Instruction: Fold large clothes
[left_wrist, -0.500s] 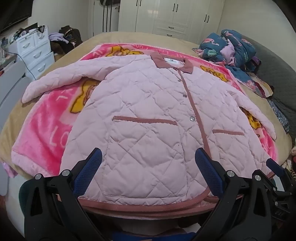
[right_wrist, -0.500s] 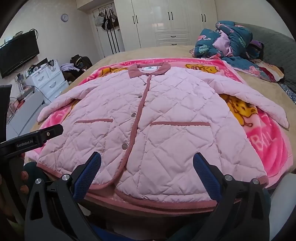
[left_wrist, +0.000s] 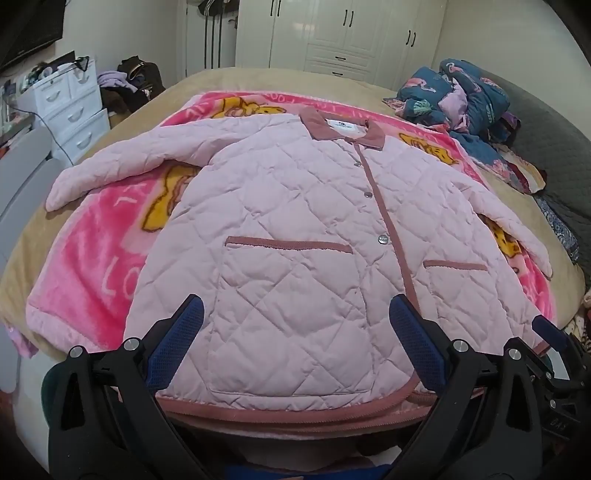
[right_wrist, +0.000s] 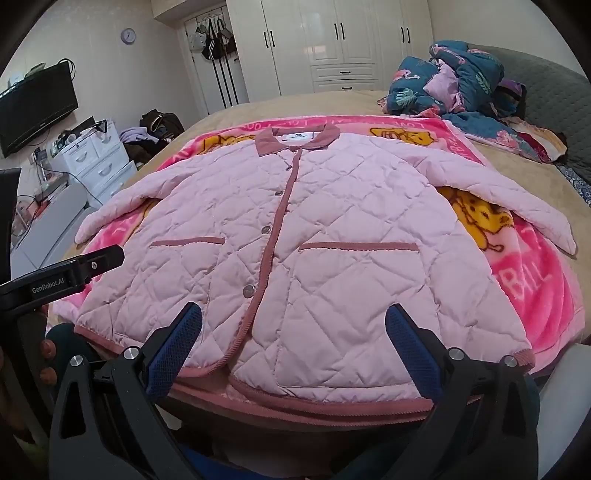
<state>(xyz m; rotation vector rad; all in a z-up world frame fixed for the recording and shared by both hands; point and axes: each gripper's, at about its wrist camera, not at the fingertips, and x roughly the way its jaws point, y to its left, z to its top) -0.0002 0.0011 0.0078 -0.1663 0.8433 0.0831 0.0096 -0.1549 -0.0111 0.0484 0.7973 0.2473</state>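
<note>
A pale pink quilted jacket (left_wrist: 288, 236) (right_wrist: 317, 236) lies flat and buttoned on a bright pink cartoon blanket (left_wrist: 92, 266) (right_wrist: 532, 280), collar far, hem near, both sleeves spread out to the sides. My left gripper (left_wrist: 295, 317) hovers open above the hem on the jacket's left half, over the left pocket. Above the hem on the right half, my right gripper (right_wrist: 293, 321) hangs open as well. Nothing sits between either pair of blue pads. The left gripper's black body (right_wrist: 62, 277) shows at the left edge of the right wrist view, with a hand below it.
The blanket lies on a tan bed (left_wrist: 236, 79). A heap of dark floral bedding (left_wrist: 461, 96) (right_wrist: 454, 85) sits at the far right by a grey headboard. White drawers (left_wrist: 70, 107) and a wall TV (right_wrist: 37, 107) stand left; white wardrobes (right_wrist: 332, 40) at the back.
Both views have shifted only slightly; the jacket lies as before and both grippers stay wide open over the hem.
</note>
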